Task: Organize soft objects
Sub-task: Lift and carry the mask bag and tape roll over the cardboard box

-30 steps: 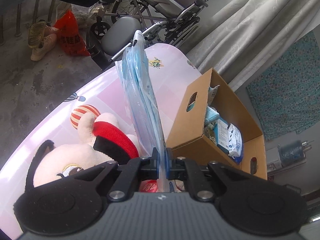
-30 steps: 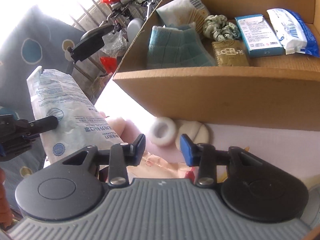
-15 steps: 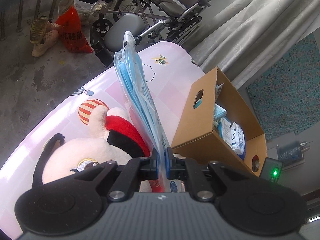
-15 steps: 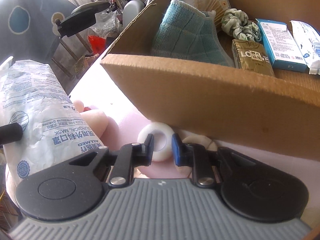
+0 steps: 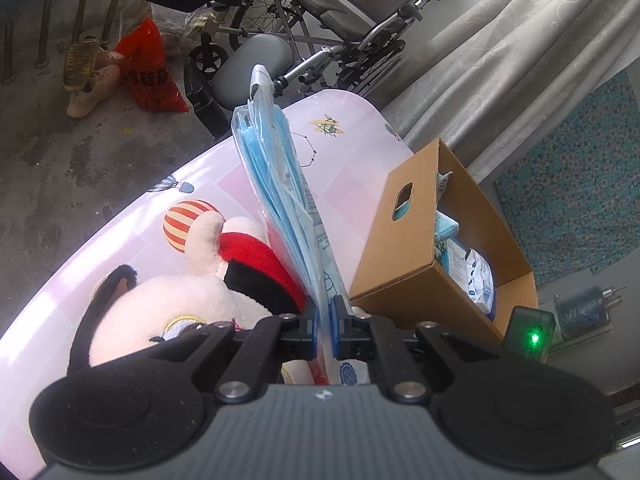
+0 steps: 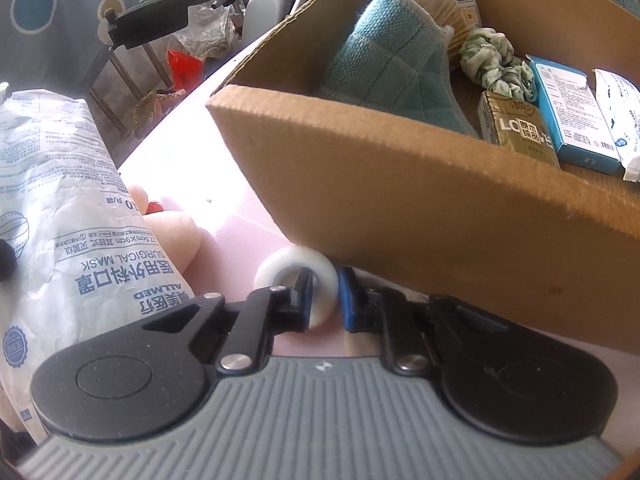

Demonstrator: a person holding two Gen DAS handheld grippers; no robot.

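The left gripper (image 5: 326, 330) is clamping the bottom edge of a pack of surgical masks (image 5: 280, 200), holding it upright above the pink table (image 5: 352, 128) so the blue masks inside are standing edge-on to the camera. Under and to the left of the pack a plush toy (image 5: 180, 300) with a red and black collar is lying on the table, and to the right a cardboard box (image 5: 404, 268) is sitting open. The right gripper (image 6: 325, 300) is pointing down at the table just in front of the box's near wall, and its jaws are closing on a white ring (image 6: 298, 276), one finger reaching through the ring's hole and the other outside it, with the ring's band between the blue pads. Inside the box a teal cloth (image 6: 396, 64) is leaning against the wall, beside a green scrunchie (image 6: 496, 60), a gold packet (image 6: 516, 128) and a blue carton (image 6: 572, 116), while the mask pack is filling the left side of the right wrist view
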